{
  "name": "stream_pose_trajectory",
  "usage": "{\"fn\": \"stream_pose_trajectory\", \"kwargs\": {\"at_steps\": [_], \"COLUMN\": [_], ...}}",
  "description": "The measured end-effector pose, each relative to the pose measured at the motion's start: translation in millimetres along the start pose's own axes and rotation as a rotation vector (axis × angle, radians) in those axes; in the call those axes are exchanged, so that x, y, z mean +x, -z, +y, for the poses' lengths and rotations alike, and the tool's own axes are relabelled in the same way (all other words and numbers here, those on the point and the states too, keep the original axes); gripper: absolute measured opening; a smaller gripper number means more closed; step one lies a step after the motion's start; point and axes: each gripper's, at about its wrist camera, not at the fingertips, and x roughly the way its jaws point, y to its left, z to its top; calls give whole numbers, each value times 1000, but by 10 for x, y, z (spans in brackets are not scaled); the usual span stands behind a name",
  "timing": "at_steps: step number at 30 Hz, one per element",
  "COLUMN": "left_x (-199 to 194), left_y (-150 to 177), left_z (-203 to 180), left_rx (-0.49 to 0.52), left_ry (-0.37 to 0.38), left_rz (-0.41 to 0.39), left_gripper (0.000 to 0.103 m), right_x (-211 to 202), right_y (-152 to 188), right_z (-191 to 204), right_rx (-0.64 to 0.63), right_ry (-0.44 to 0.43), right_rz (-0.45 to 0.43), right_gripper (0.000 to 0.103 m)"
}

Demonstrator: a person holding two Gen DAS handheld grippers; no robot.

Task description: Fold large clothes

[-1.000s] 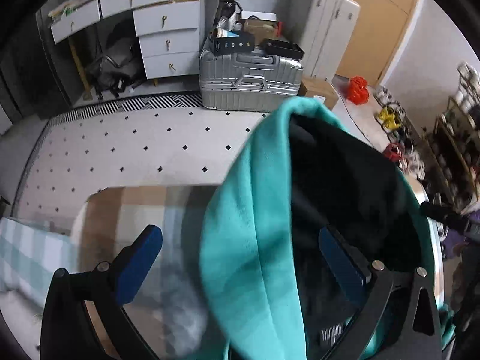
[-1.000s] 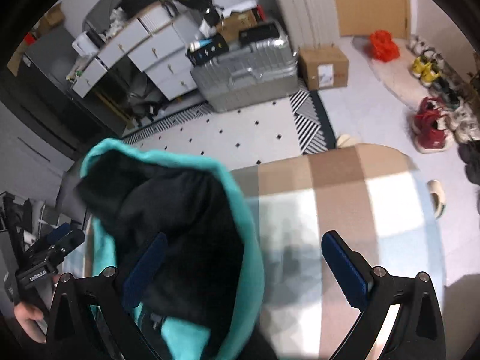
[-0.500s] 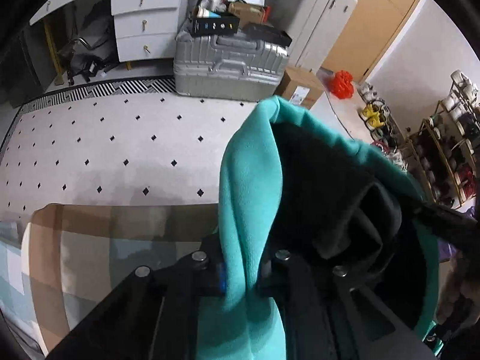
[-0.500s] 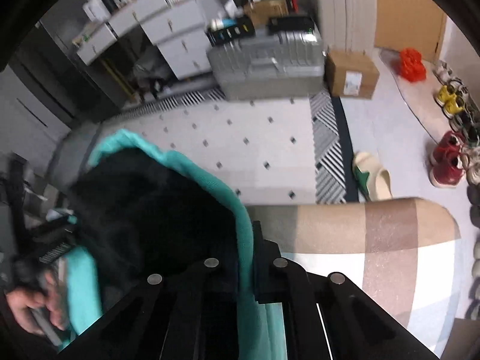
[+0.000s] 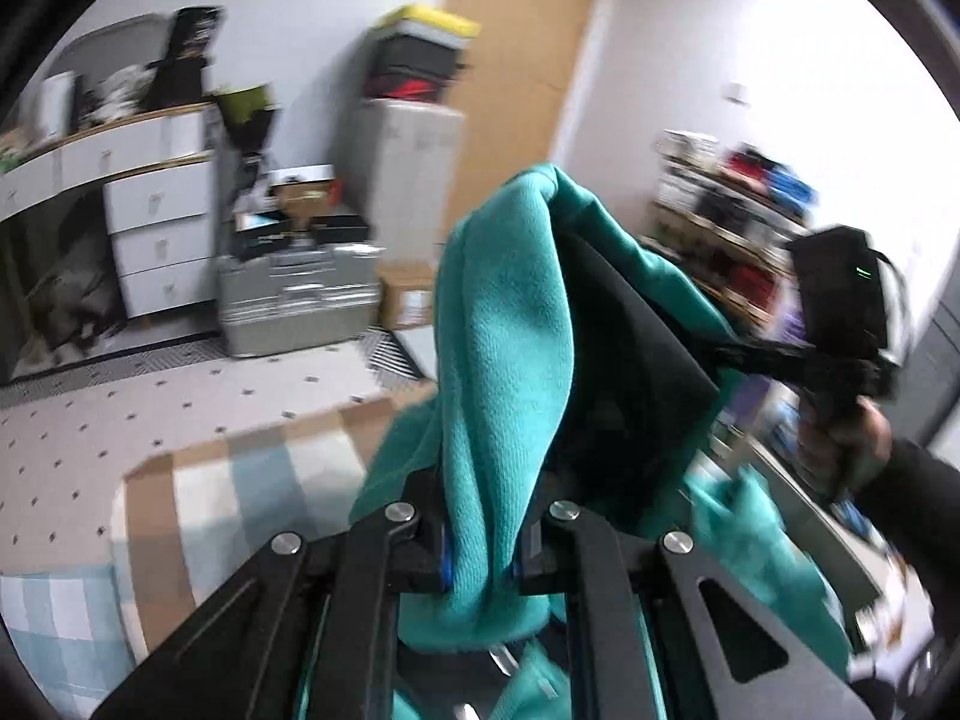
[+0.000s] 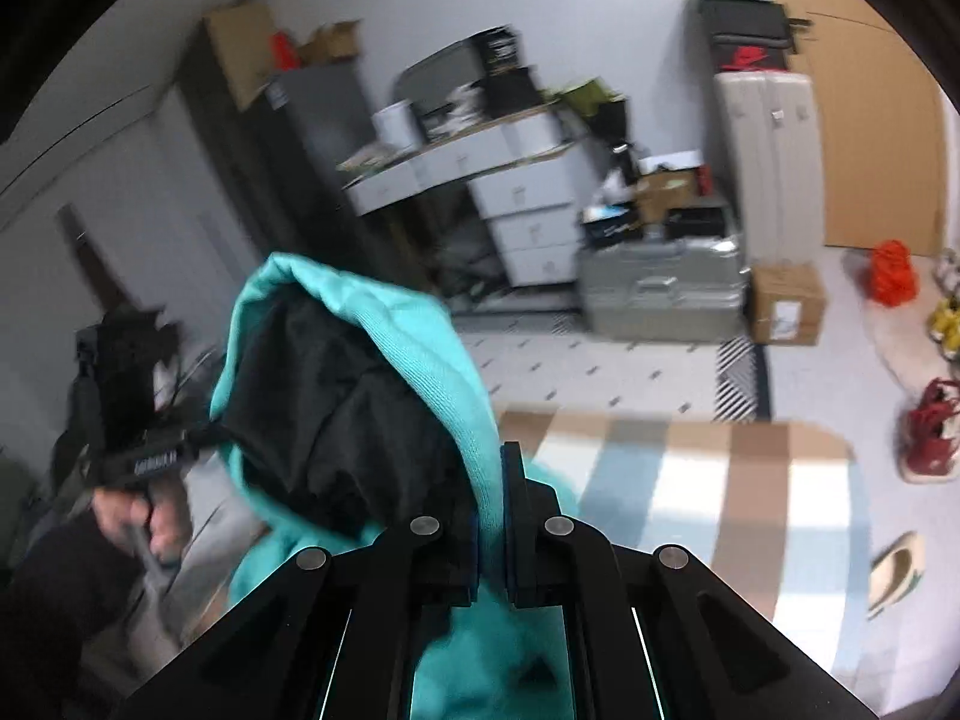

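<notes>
A large teal garment (image 5: 504, 324) with a black lining (image 5: 624, 360) hangs lifted above a checked beige, white and blue cloth surface (image 5: 240, 480). My left gripper (image 5: 483, 546) is shut on a thick fold of its teal edge. In the right wrist view the same garment (image 6: 420, 336) rises as a hood-like fold, and my right gripper (image 6: 492, 516) is shut on a thin teal edge. Each view shows the other gripper's handle in a person's hand (image 5: 852, 438) (image 6: 144, 516) at the garment's far side. The garment's lower part is hidden behind the grippers' frames.
Beyond the checked surface (image 6: 690, 480) lies a dotted white floor with a silver suitcase (image 6: 660, 294), a cardboard box (image 6: 786, 306) and white drawers (image 5: 156, 240). Shoes (image 6: 930, 432) and a slipper (image 6: 894, 570) lie at the right. A shoe rack (image 5: 720, 228) stands along the wall.
Both grippers went from wide open to shut on the garment's teal edge. Both then rose and tipped upward, lifting the garment off the checked surface.
</notes>
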Motion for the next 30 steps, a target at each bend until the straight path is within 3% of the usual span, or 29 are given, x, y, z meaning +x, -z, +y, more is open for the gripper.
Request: {"fn": "stream_pose_trajectory", "kwargs": {"at_steps": [3, 6, 9, 14, 16, 18, 21, 23, 25, 27, 30], "left_x": [-215, -158, -216, -427, -421, -463, -441, -411, -403, -428, -379], "left_y": [375, 614, 763, 692, 677, 753, 964, 1220, 1403, 1468, 1402], "left_z": [-343, -419, -381, -369, -434, -649, -795, -1013, -1068, -1067, -1033], "left_rx": [146, 214, 161, 82, 117, 211, 345, 512, 631, 645, 596], "left_ry": [27, 9, 37, 176, 208, 163, 83, -21, -106, -133, -171], "left_rz": [54, 159, 192, 167, 175, 183, 183, 207, 210, 201, 189], "left_gripper": [8, 11, 11, 11, 12, 12, 17, 22, 22, 23, 23], "right_x": [-116, -55, -59, -237, -282, -338, -499, -670, -713, -678, -729], "right_y": [435, 857, 1210, 1571, 1689, 1782, 1761, 1711, 1699, 1709, 1820], "right_z": [181, 164, 151, 368, 486, 520, 415, 305, 179, 82, -23], "right_rx": [-31, -30, -57, -230, -316, -344, -240, -124, 12, 152, 345], "right_ry": [-45, 3, 19, 37, 75, 106, 67, -7, -75, -137, -244], "right_rz": [85, 193, 264, 318, 346, 358, 320, 258, 260, 283, 231], "right_gripper": [5, 6, 6, 6, 6, 6, 8, 10, 11, 12, 17]}}
